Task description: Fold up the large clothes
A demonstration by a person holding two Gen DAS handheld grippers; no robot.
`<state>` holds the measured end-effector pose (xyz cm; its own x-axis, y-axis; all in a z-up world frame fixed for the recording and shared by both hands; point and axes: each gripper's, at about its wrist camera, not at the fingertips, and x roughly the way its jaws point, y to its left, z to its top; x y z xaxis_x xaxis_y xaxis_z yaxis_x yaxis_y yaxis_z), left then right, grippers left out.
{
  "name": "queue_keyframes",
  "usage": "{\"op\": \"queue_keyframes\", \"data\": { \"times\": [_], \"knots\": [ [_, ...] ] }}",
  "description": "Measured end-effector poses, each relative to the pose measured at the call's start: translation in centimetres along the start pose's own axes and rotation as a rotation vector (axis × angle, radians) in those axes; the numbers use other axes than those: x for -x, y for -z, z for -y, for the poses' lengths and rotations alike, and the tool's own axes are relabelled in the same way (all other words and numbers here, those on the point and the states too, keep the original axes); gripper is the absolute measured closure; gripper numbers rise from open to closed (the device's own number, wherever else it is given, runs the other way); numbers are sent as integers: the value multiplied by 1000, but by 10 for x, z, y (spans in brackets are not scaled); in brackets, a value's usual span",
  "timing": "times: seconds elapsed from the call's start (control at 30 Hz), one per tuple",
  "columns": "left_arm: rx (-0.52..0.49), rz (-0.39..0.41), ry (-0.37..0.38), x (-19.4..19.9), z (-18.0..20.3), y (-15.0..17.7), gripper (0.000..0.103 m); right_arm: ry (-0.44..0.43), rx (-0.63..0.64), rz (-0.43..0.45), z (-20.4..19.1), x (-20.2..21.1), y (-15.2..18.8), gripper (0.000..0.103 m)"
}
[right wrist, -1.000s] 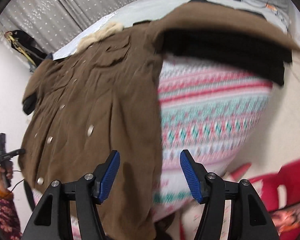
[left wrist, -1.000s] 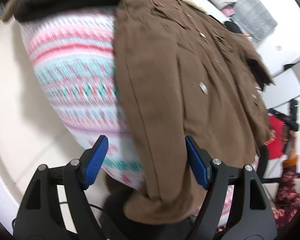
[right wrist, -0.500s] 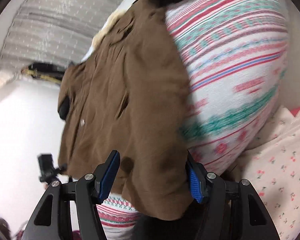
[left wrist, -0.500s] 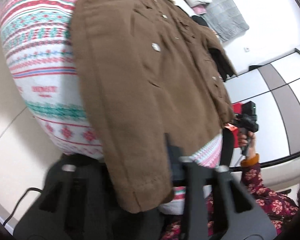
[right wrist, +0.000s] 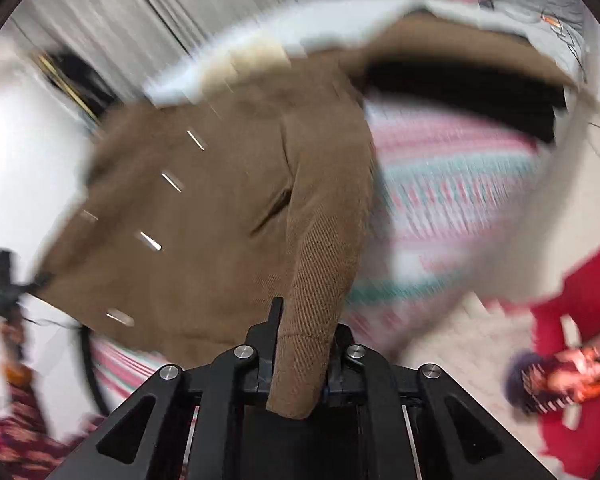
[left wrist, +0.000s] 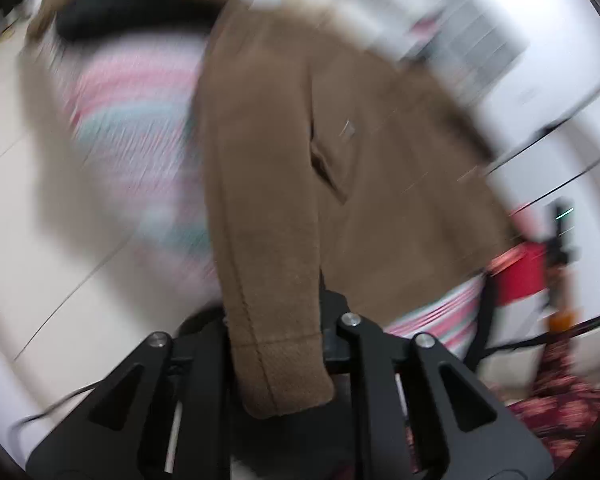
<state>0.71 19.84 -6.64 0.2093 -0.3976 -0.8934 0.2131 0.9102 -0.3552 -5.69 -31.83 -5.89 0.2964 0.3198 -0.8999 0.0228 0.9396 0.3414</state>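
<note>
Both grippers point steeply down at a big brown woolly coat [left wrist: 284,168] that lies on a bed w/ a pink, white and green striped knit cover [left wrist: 140,120].

The left gripper [left wrist: 276,344] is clamped on the end of one brown sleeve; the cuff hangs out past the black jaws toward the camera. The right gripper [right wrist: 300,364] has the other sleeve end between its jaws, which are closing on it, and the cloth looks pinched tight already.

The coat body spreads away from both grippers, front side up, w/ small shiny buttons [right wrist: 150,241] in a row. A pale fluffy collar [right wrist: 252,56] sits at the far end, though the blur makes it hard to be sure.

The bed edge drops off close to the left gripper, w/ bare pale floor [left wrist: 28,208] beside it. By the right gripper there is a red thing [right wrist: 580,288], too blurry to tell what. A person's flowery sleeve [left wrist: 560,392] is near the bed corner.
</note>
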Motion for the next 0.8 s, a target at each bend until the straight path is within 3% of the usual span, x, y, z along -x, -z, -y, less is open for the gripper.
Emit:
{"op": "queue_keyframes", "data": {
  "times": [0.07,0.1,0.13,0.27,0.43,0.5,0.7,0.8],
  "knots": [
    [30,-42,-27,-22,-11,6,72,110,13,-134,4,-40,10,82],
    [34,-19,-37,-18,-12,6,61,152,20,-173,7,-54,14,74],
    [25,0,-63,-11,-10,4,58,163,20,-167,8,-57,16,71],
    [-55,125,-153,23,0,-6,43,211,28,-84,11,-20,12,59],
    [-140,275,-145,31,34,-45,31,234,26,131,-4,13,-29,45],
    [-180,307,-128,19,53,-64,29,204,24,179,-13,4,-51,41],
    [-224,342,-105,-29,82,-139,28,170,101,190,-67,-45,-118,40],
    [-218,362,-88,-54,77,-168,28,144,135,212,-85,-70,-142,40]
  ]
}}
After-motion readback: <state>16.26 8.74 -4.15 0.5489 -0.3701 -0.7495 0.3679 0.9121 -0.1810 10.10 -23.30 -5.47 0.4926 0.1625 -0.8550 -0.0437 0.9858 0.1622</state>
